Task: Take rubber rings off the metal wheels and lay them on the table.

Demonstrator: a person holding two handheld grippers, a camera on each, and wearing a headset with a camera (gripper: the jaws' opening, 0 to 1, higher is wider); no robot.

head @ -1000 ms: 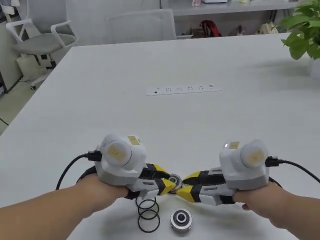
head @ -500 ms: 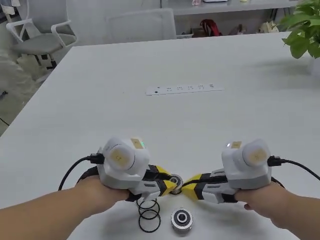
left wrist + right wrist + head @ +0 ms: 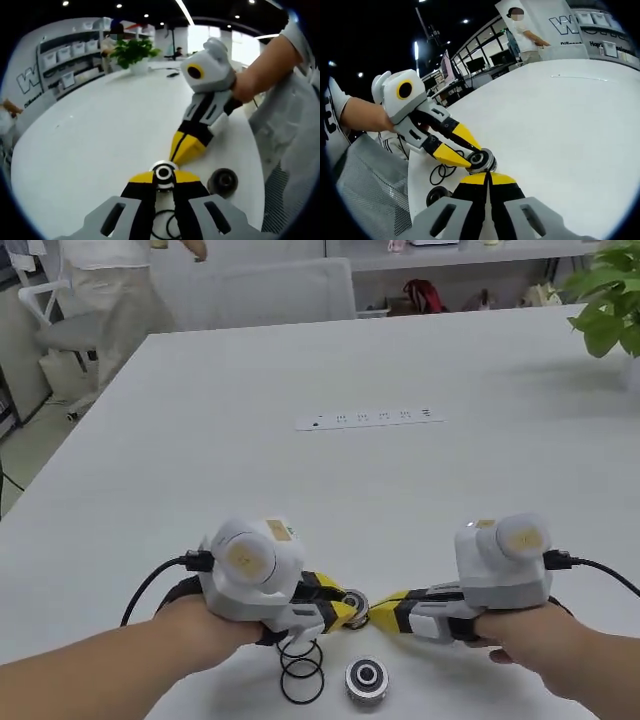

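Observation:
My left gripper is shut on a small metal wheel, held just above the table; in the left gripper view the wheel sits between the yellow jaw tips of the left gripper. My right gripper points at it from the right, jaws shut, tips against the wheel's rim. Whether the right gripper pinches a ring is hidden. Black rubber rings lie overlapped on the table below the left gripper. A second metal wheel lies flat beside them.
A white power strip lies mid-table. A potted plant stands at the far right edge. Beyond the table's far edge are an office chair and a standing person. Black cables trail from both grippers.
My right gripper has drawn slightly to the right, its tips still at the wheel. The left gripper keeps its hold. A person has walked in behind the table.

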